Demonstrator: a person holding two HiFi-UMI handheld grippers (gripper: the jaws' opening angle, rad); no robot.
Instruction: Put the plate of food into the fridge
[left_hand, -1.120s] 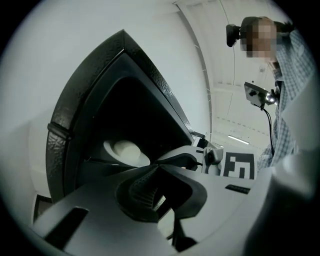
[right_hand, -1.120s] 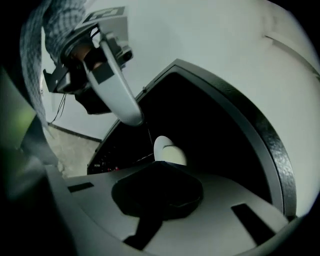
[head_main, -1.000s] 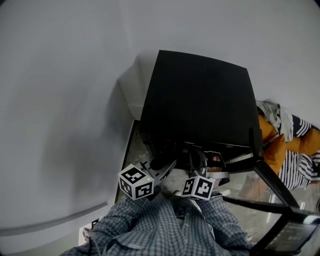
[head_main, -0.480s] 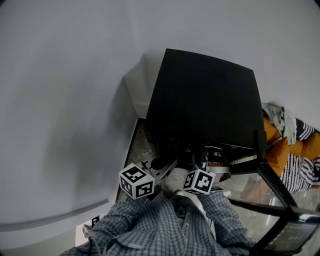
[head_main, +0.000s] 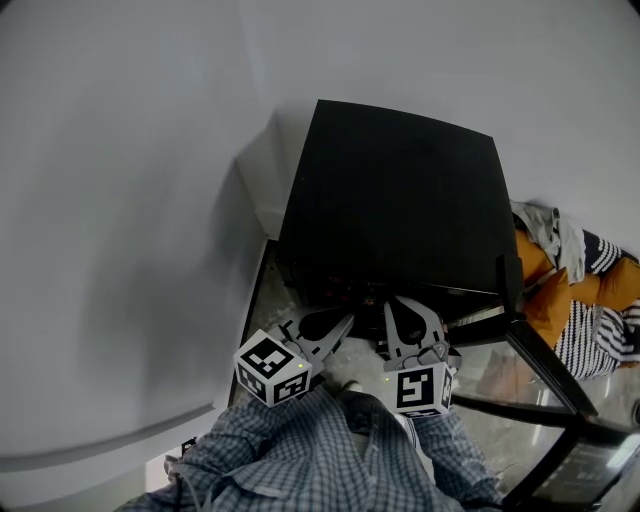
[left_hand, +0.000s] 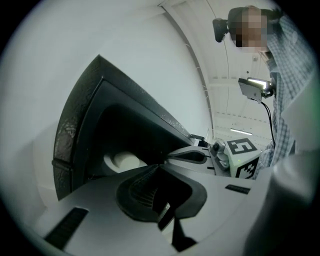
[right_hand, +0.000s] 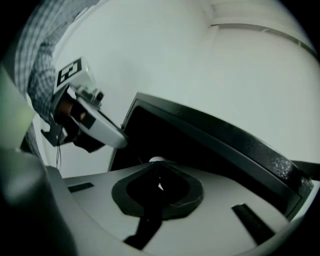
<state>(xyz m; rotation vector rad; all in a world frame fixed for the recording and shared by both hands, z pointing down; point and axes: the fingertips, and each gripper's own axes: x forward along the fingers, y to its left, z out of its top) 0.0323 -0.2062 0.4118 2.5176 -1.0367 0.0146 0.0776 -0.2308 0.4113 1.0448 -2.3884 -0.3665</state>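
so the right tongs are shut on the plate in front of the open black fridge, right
No, the right tongs are shut on nothing, in front of the open black fridge; the right gripper view shows them empty.

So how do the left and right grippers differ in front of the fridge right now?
In the head view the left gripper slants rightward toward the fridge opening, while the right gripper points nearly straight up the picture. The left cube shows two faces at a corner; the right cube shows mostly one face. Both are shut on nothing.
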